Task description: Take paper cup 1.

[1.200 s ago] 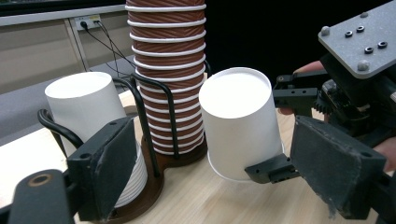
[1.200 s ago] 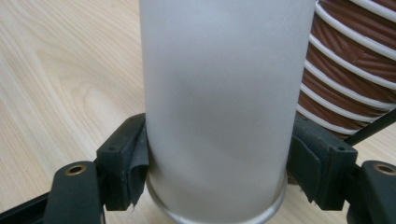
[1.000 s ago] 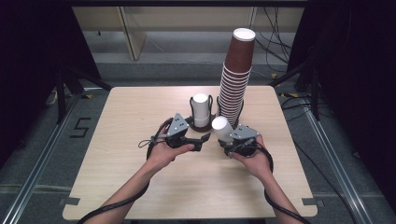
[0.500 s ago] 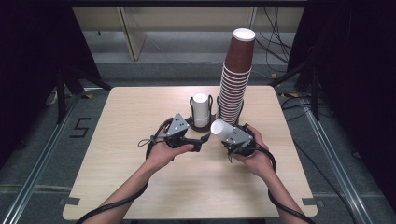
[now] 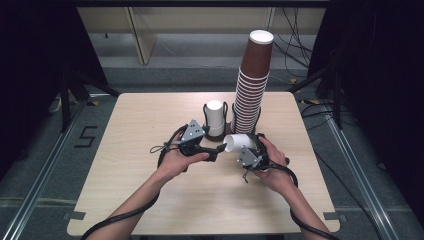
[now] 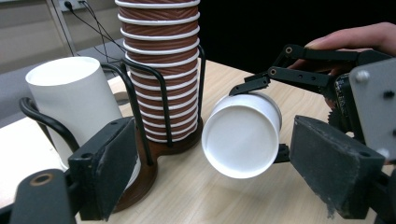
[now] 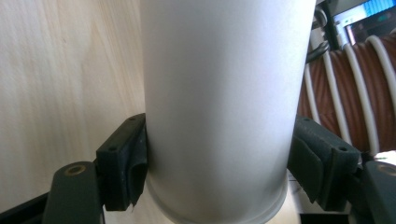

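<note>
High view: two hands come in from the near edge of the pale wooden counter [image 5: 125, 200] and meet just near of a dark wire cup holder [image 5: 220, 137] standing at mid-counter. The right gripper [image 5: 239, 146] has its fingers closed on a white paper cup [image 5: 236, 142], which lies tipped on its side above the counter, its bottom end aimed left toward the left gripper [image 5: 216, 152]. In the right gripper view the fingers [image 7: 122, 164] press on both sides of the cup's white wall [image 7: 219, 102] near its rim, with the ribbed brown cups at the right edge. In the left gripper view the same white cup [image 6: 242, 135] shows its round bottom, clamped by the right gripper [image 6: 264, 121] and hanging just right of the holder's base. The left gripper's own fingers [image 6: 109, 163] stand partly open with nothing between them; the cup lies farther off, beyond the gap and apart from the pads.

The holder has two places. Its left one carries a short white cup stack [image 5: 215, 116], upright inside the wire loops. Its right one carries a tall stack of brown ribbed cups [image 5: 252, 85], which leans slightly to the right and ends in a cup with a white inside at the top. The held cup is just near of this brown stack and well clear of the counter's edges.
</note>
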`<state>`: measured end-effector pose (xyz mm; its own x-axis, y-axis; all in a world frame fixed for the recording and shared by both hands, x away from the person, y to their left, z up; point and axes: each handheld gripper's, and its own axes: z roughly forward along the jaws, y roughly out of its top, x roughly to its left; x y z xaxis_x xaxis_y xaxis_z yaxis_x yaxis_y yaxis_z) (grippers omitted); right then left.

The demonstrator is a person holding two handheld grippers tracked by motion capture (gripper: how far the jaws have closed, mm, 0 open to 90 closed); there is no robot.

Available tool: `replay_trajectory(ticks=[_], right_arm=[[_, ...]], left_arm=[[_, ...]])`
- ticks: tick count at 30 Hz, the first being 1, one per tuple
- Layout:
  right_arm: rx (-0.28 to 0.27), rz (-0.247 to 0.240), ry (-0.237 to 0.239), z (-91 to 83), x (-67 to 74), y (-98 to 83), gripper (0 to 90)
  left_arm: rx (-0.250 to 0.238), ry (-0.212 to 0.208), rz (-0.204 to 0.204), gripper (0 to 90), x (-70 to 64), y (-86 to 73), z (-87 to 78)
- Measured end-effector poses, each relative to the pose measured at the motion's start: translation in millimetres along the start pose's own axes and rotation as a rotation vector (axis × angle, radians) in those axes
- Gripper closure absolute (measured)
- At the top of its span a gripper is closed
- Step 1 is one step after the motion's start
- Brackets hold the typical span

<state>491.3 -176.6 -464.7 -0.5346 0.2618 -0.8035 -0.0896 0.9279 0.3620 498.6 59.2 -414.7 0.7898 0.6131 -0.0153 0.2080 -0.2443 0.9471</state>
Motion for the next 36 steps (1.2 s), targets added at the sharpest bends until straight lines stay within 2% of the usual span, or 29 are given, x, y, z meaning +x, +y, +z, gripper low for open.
replay_trajectory(ticks=[1, 2, 4, 5, 6, 7, 8, 9, 10, 12, 13, 14, 15, 17, 18, 19, 20, 21, 22, 26, 27, 28, 29, 30, 31, 32, 35, 36], right_arm=[[0.005, -0.007, 0.003, -0.2, 0.4, 0.6, 27.1], [0.006, -0.035, -0.009, -0.8, 1.3, 2.1, 27.1], [0.012, -0.046, -0.02, -1.6, 2.6, 3.0, 27.1], [0.01, -0.09, -0.022, -1.4, 2.1, 3.8, 27.1], [0.013, -0.101, -0.024, -1.7, 3.1, 4.4, 27.0], [0.009, -0.137, -0.028, -1.2, 2.3, 4.8, 27.1], [0.016, -0.133, -0.032, -1.6, 4.1, 5.6, 27.1], [0.0, -0.186, -0.039, 0.1, 2.5, 5.2, 27.1], [0.005, -0.208, -0.048, -0.1, 2.8, 6.2, 27.1], [0.007, -0.211, -0.046, 0.0, 3.5, 6.7, 27.1], [0.002, -0.188, -0.05, 0.2, 6.1, 7.3, 27.1], [0.024, -0.107, -0.048, -1.5, 12.7, 9.2, 27.1], [0.024, -0.107, -0.048, -1.5, 12.7, 9.2, 27.1], [0.01, -0.165, -0.049, -0.8, 10.1, 9.1, 27.1], [-0.014, -0.232, -0.047, 0.4, 6.2, 8.6, 27.1], [-0.014, -0.232, -0.047, 0.4, 6.2, 8.6, 27.1], [-0.005, -0.206, -0.044, -1.1, 8.4, 9.3, 27.1], [-0.008, -0.224, -0.043, -1.3, 7.0, 10.1, 27.1], [0.002, -0.178, -0.042, -2.3, 9.5, 10.3, 27.1], [-0.001, -0.188, -0.052, -3.5, 8.9, 10.8, 27.1], [-0.014, -0.245, -0.059, -2.2, 5.9, 11.1, 27.1], [-0.011, -0.224, -0.058, -2.6, 6.5, 10.7, 27.1], [-0.012, -0.224, -0.059, -2.7, 6.6, 11.0, 27.1], [-0.005, -0.188, -0.056, -3.4, 9.2, 12.4, 27.1], [-0.005, -0.188, -0.056, -3.4, 9.2, 12.4, 27.1], [-0.018, -0.231, -0.061, -2.9, 6.8, 12.4, 27.1], [-0.016, -0.233, -0.058, -2.7, 8.1, 14.5, 27.1], [-0.019, -0.249, -0.056, -2.7, 7.4, 15.1, 27.1]], left_arm=[[0.008, -0.004, 0.002, 14.9, -0.2, 0.4, 0.7], [0.012, -0.007, 0.001, 14.9, -0.6, 0.6, 1.7], [0.017, -0.015, 0.001, 14.9, -0.9, 1.2, 3.3], [0.021, -0.018, 0.0, 14.9, -1.1, 1.5, 4.1], [0.024, -0.02, -0.002, 14.9, -1.3, 1.8, 5.0], [0.022, -0.027, -0.004, 14.9, -1.4, 1.9, 6.6], [0.033, -0.028, 0.003, 14.8, -1.4, 2.4, 7.3], [0.042, -0.034, 0.002, 14.8, -1.9, 2.4, 8.7], [0.047, -0.041, 0.003, 14.6, -2.6, 2.1, 10.5], [0.066, -0.057, 0.006, 14.6, -4.6, 1.6, 14.2], [0.087, -0.071, 0.015, 14.5, -4.9, 1.6, 15.9], [0.099, -0.079, 0.022, 14.4, -5.4, 1.4, 17.9], [0.101, -0.087, 0.026, 14.4, -5.7, 1.2, 20.2], [0.119, -0.103, 0.027, 14.4, -6.1, 1.8, 24.1], [0.126, -0.113, 0.028, 14.4, -5.4, 2.7, 25.4], [0.126, -0.122, 0.028, 14.4, -4.1, 3.6, 26.5], [0.126, -0.124, 0.023, 14.6, -3.1, 4.1, 27.3], [0.129, -0.128, 0.022, 14.6, -2.1, 4.8, 28.1], [0.126, -0.13, 0.021, 14.7, -1.8, 4.8, 29.2], [0.139, -0.136, 0.033, 14.7, -2.0, 2.6, 33.0], [0.143, -0.132, 0.034, 14.8, -1.9, 2.0, 33.6], [0.144, -0.133, 0.033, 14.9, -2.0, 1.1, 34.7], [0.142, -0.139, 0.032, 14.9, -2.1, 0.0, 35.8], [0.147, -0.136, 0.036, 14.9, -2.4, -0.6, 36.5], [0.144, -0.142, 0.037, 14.9, -2.7, -1.4, 37.6], [0.146, -0.139, 0.036, 15.1, -3.2, -1.9, 38.2], [0.146, -0.143, 0.04, 15.5, -4.0, -3.4, 40.5], [0.147, -0.144, 0.043, 15.9, -4.1, -3.6, 40.9]])
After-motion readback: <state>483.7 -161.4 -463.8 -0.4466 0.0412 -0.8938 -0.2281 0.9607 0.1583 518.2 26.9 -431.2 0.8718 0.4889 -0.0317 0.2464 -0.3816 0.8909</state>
